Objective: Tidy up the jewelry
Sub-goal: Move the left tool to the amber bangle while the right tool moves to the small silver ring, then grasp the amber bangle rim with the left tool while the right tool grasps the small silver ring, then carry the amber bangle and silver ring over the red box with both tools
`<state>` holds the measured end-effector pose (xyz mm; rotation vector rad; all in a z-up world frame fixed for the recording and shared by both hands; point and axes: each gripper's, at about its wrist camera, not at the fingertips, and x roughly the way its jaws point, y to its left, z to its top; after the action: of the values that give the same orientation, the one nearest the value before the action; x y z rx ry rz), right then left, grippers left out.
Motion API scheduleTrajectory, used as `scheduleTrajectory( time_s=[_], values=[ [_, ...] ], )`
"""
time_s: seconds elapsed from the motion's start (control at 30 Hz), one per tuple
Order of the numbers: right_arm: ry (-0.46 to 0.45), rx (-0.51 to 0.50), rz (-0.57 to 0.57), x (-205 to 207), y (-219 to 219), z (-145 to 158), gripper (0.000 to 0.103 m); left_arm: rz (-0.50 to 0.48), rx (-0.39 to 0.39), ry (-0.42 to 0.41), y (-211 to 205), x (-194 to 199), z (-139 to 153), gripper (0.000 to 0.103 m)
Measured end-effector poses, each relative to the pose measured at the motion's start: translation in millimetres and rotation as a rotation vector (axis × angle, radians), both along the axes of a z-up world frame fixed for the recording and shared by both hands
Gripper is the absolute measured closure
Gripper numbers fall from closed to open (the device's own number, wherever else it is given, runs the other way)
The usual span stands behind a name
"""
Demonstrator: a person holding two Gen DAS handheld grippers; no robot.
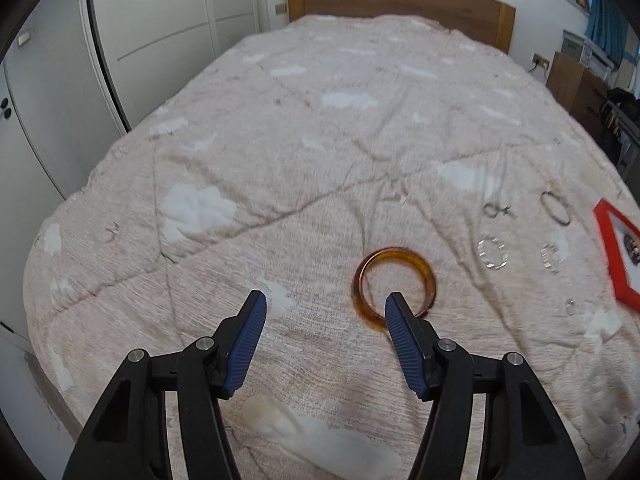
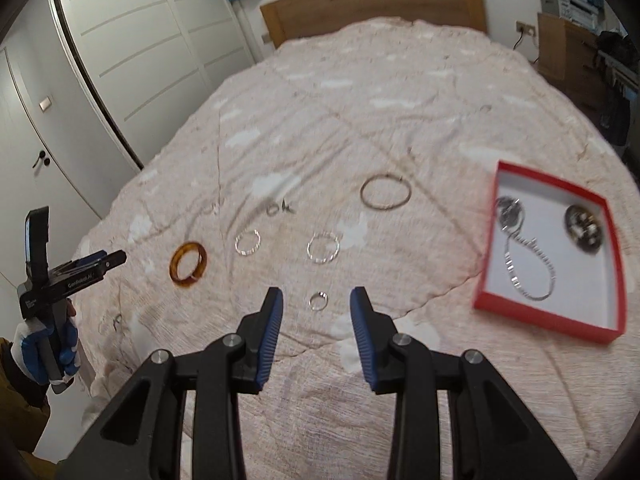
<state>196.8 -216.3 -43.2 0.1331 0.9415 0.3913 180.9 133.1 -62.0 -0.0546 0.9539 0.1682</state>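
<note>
A chain bracelet (image 2: 532,268) already lay in the red box (image 2: 548,320); the amber bangle (image 2: 188,266), hoops and small ring (image 2: 318,301) remained on the bed (image 2: 400,100). Both left tongs (image 1: 324,308) and right tongs (image 2: 316,304) were spread, empty.

One amber bangle (image 2: 188,266) on bedspread (image 2: 400,100). One thin metal bangle (image 2: 385,192). Two textured silver hoops, first (image 2: 247,243), second (image 2: 323,248). One small ring (image 2: 318,301). One small tangled silver piece (image 2: 280,209), too blurred to identify. One red box (image 2: 540,318) containing one silver chain (image 2: 532,264) and two round dark pieces, first (image 2: 508,211), second (image 2: 583,226). Two grippers: left (image 1: 324,312), right (image 2: 316,306).
</note>
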Motion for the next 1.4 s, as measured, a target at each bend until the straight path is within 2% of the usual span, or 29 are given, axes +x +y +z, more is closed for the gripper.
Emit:
scheduleTrajectory(
  time_s=[0.1,0.27,0.57,0.77,0.83,0.87,0.93,1.03,1.23,1.4],
  values=[
    [0.043,-0.019,0.033,12.9,13.3,-25.0,0.069,0.003,-0.012,0.048,2.8,16.0,-25.0,0.049],
    [0.108,-0.023,0.066,34.4,30.5,-62.2,0.069,0.002,-0.039,0.079,5.0,36.5,-48.5,0.05],
    [0.154,-0.034,0.079,52.2,37.6,-93.6,0.07,0.001,-0.052,0.128,0.1,57.1,-77.4,0.052],
    [0.164,-0.026,0.079,57.5,38.8,-102.0,0.07,-0.005,-0.036,0.135,-3.3,60.8,-89.5,0.058],
    [0.167,-0.027,0.08,59.3,39.6,-103.7,0.072,-0.012,-0.034,0.133,-5.7,62.2,-91.9,0.068],
    [0.168,-0.029,0.079,60.2,39.8,-104.3,0.075,-0.019,-0.031,0.131,-7.8,62.0,-92.2,0.071],
    [0.173,-0.027,0.08,62.1,39.8,-105.2,0.082,-0.034,-0.024,0.13,-13.0,61.6,-92.9,0.084],
    [0.179,-0.023,0.089,63.4,40.0,-105.8,0.085,-0.042,-0.009,0.131,-20.7,58.8,-92.4,0.092],
    [0.167,-0.009,0.092,55.3,38.5,-96.6,0.085,-0.029,-0.012,0.123,-25.1,46.8,-80.5,0.093],
    [0.131,0.0,0.104,38.3,38.0,-76.2,0.085,-0.038,-0.012,0.103,-30.5,28.6,-59.7,0.094]
  ],
)
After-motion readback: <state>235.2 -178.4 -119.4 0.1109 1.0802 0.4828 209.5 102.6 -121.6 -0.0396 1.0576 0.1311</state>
